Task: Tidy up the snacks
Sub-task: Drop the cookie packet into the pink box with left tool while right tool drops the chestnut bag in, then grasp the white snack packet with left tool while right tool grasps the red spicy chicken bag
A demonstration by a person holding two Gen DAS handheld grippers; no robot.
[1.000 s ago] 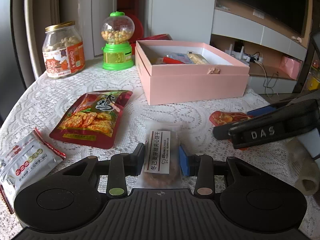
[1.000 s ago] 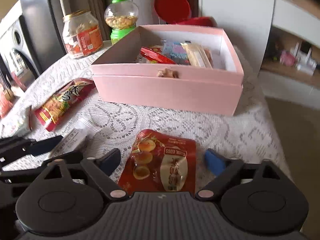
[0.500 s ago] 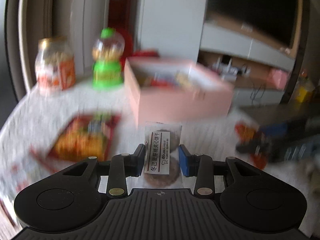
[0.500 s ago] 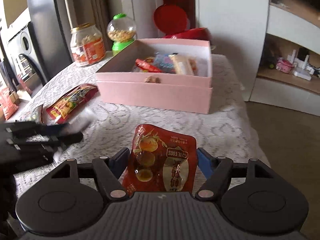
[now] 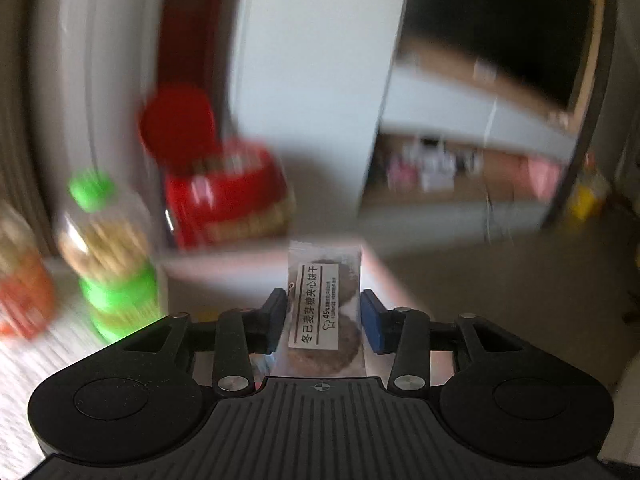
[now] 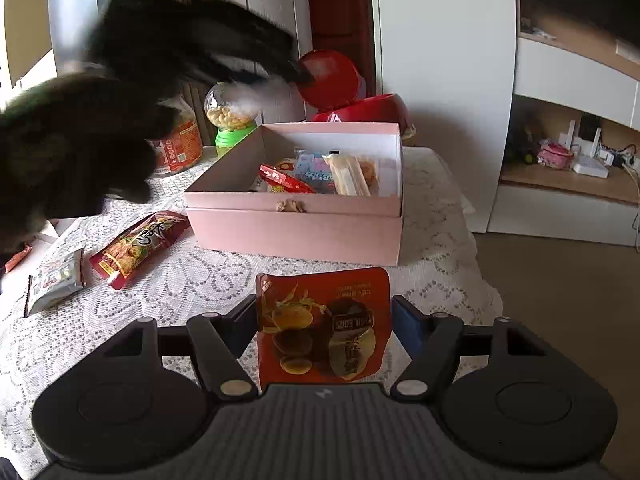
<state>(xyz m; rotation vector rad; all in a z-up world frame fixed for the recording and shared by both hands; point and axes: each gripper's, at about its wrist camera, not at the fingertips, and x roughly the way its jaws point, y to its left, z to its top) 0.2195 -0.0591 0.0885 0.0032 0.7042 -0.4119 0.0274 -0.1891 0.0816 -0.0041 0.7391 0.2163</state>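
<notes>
Carrying step: the left claw (image 5: 323,316), jaws just easing, grips a clear biscuit packet (image 5: 322,312) above the pink cardboard box (image 6: 296,232); the right claw (image 6: 324,330) clamps a red egg pouch (image 6: 324,324) over the bench (image 6: 436,248). Next: release inside.

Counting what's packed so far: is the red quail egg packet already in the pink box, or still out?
Out. The red quail egg packet sits between the right gripper fingers, above the lace cloth, short of the pink box.
</notes>
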